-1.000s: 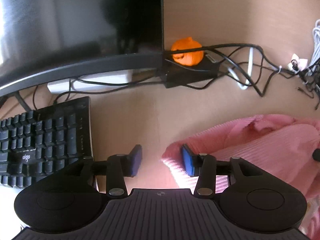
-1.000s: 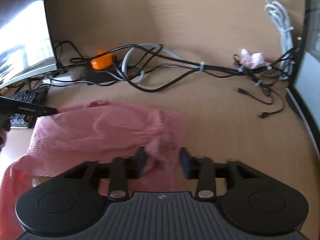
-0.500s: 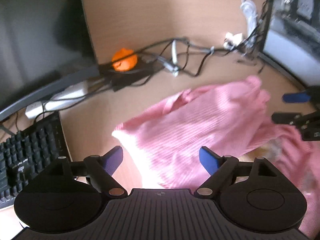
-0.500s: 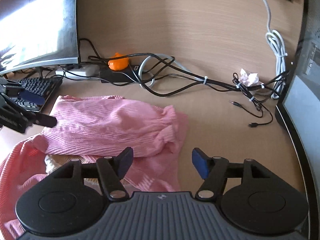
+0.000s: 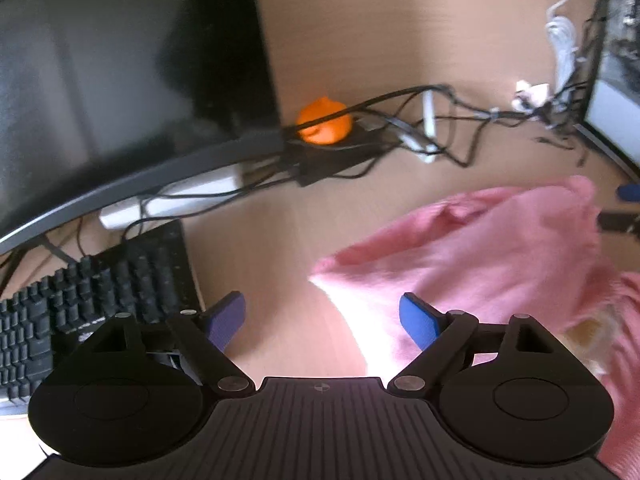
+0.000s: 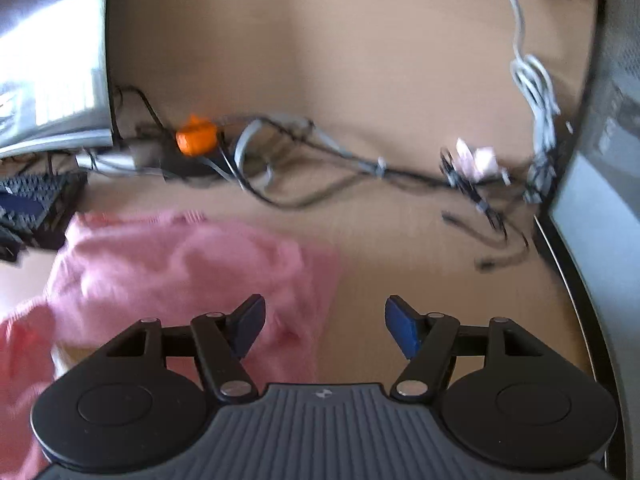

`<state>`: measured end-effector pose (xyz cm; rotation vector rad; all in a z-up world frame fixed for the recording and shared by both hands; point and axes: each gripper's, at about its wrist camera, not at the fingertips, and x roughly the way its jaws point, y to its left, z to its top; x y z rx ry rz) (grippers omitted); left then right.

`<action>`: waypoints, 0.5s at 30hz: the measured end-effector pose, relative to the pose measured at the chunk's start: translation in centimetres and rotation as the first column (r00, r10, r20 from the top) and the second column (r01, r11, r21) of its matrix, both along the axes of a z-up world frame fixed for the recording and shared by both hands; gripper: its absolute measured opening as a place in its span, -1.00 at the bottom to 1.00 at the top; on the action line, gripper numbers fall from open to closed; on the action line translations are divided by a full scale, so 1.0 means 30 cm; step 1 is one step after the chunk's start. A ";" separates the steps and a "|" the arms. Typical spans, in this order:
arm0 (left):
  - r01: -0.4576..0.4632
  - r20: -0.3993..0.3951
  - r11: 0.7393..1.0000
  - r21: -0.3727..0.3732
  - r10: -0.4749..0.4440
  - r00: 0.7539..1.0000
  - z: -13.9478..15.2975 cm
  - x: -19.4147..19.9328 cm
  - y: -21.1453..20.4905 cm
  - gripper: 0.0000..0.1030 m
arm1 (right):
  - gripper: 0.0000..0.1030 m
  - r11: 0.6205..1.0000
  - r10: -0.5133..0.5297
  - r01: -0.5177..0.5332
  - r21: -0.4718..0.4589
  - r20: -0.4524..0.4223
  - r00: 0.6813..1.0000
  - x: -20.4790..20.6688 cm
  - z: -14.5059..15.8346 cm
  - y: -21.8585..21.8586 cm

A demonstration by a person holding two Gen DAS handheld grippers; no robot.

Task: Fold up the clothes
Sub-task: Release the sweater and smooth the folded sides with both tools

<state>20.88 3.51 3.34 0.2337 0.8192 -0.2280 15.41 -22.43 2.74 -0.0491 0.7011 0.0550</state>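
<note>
A pink knit garment [image 5: 480, 264] lies crumpled on the wooden desk [image 5: 360, 32]. The left gripper [image 5: 322, 316] stands wide open, the garment's corner at its two o'clock, bare desk between the jaws. The right gripper [image 6: 324, 322] is also open, holding nothing, the garment [image 6: 180, 264] at its ten o'clock. Only the left view shows the keyboard [image 5: 92, 300] clearly, at nine o'clock. Tangled cables [image 6: 360, 168] cross at twelve.
</note>
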 end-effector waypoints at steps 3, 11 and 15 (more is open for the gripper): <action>-0.010 -0.006 0.999 0.049 0.011 1.000 -0.035 0.044 -0.023 0.73 | 0.30 0.997 0.005 -0.005 -0.076 -0.002 1.000 0.089 -0.036 0.059; 0.004 0.010 0.986 0.169 -0.006 1.000 -0.100 0.127 -0.059 0.75 | 0.61 0.988 -0.007 -0.003 -0.153 -0.065 0.998 0.189 -0.138 0.058; -0.025 0.019 0.991 0.129 0.023 1.000 -0.068 0.121 -0.035 0.70 | 0.61 0.994 -0.018 0.013 -0.112 -0.042 0.999 0.144 -0.084 0.032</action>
